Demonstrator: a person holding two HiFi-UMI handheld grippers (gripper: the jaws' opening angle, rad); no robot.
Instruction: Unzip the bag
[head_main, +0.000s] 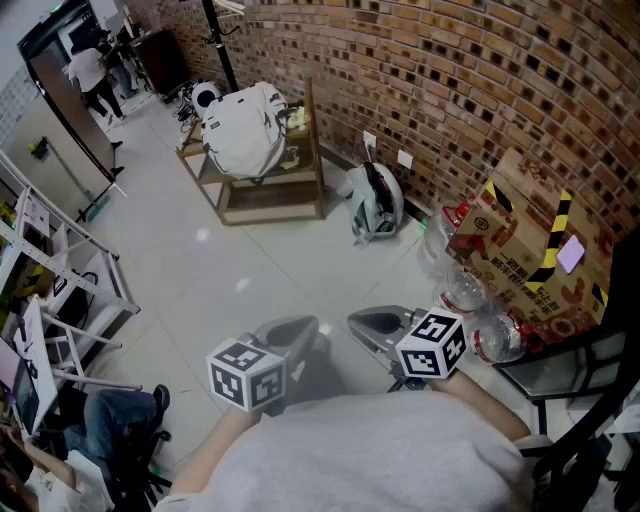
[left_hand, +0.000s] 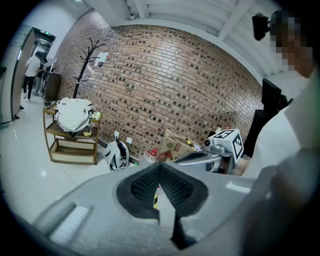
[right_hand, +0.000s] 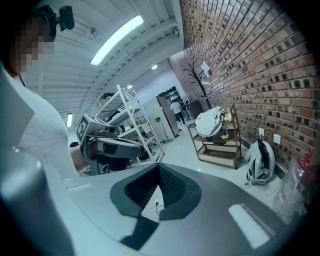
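Your grey left gripper (head_main: 292, 332) and grey right gripper (head_main: 372, 322) hang side by side, tilted slightly downward, jaws closed and empty, well apart from the low wooden shelf (head_main: 272, 213) carrying the white fabric backpack (head_main: 243, 132).

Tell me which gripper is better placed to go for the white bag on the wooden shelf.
Left, marginally. Both the left gripper and right gripper are shut, empty and far from the white bag on the wooden shelf; it sits toward the left gripper's side.
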